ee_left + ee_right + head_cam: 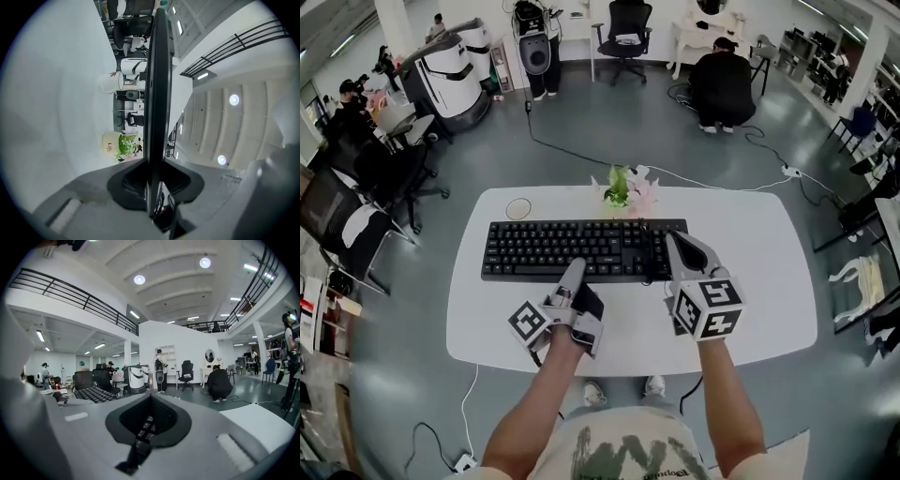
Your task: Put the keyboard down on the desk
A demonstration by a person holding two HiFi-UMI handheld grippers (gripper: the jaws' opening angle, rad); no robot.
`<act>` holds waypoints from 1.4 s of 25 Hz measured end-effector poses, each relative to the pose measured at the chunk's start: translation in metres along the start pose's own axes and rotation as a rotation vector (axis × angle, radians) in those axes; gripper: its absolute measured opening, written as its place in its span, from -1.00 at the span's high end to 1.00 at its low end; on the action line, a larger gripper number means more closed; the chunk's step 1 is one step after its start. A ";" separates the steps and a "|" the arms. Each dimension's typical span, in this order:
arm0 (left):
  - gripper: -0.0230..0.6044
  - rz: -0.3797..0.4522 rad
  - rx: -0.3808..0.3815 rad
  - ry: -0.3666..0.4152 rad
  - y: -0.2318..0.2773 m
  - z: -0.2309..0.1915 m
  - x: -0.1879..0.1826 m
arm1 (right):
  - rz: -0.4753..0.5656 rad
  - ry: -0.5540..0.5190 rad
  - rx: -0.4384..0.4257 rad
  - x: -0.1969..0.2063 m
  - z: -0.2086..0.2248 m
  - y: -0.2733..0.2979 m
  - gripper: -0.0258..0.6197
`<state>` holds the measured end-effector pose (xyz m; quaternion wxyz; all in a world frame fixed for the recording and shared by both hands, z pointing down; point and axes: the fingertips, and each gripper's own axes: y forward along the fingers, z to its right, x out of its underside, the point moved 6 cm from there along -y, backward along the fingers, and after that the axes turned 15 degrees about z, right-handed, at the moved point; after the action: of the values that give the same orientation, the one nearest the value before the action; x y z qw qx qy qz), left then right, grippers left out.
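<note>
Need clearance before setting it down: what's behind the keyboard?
A flower pot and a white cup stand on the desk behind the keyboard. The desk beneath the keyboard itself is covered.

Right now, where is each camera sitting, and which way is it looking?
Head view: on the person's head, looking steeply down at the desk and keyboard; both forearms, the left gripper and the right gripper show.
Left gripper view: rides the left gripper, rolled sideways, looking along the clamped keyboard toward a flower pot; only its jaws show.
Right gripper view: rides the right gripper, looking level across the room at a crouching person; its jaws fill the bottom.
Shared: head and right gripper views both show the crouching person.
</note>
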<state>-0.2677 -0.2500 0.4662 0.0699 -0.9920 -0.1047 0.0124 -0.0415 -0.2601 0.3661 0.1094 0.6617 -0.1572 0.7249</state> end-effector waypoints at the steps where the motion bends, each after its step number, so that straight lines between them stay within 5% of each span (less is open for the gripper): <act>1: 0.64 -0.008 0.001 0.000 0.000 0.002 -0.001 | -0.001 0.006 0.010 0.000 -0.002 -0.002 0.92; 14: 0.64 0.002 0.016 -0.002 0.004 -0.016 0.017 | -0.017 0.006 0.019 0.007 0.013 -0.016 0.92; 35: 0.64 0.025 -0.170 -0.053 -0.011 -0.118 0.063 | -0.147 0.050 -0.042 0.056 0.040 -0.025 0.92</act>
<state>-0.2037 -0.2423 0.5842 -0.0178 -0.9949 -0.0949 0.0306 -0.0010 -0.2549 0.4266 0.1800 0.6508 -0.1209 0.7276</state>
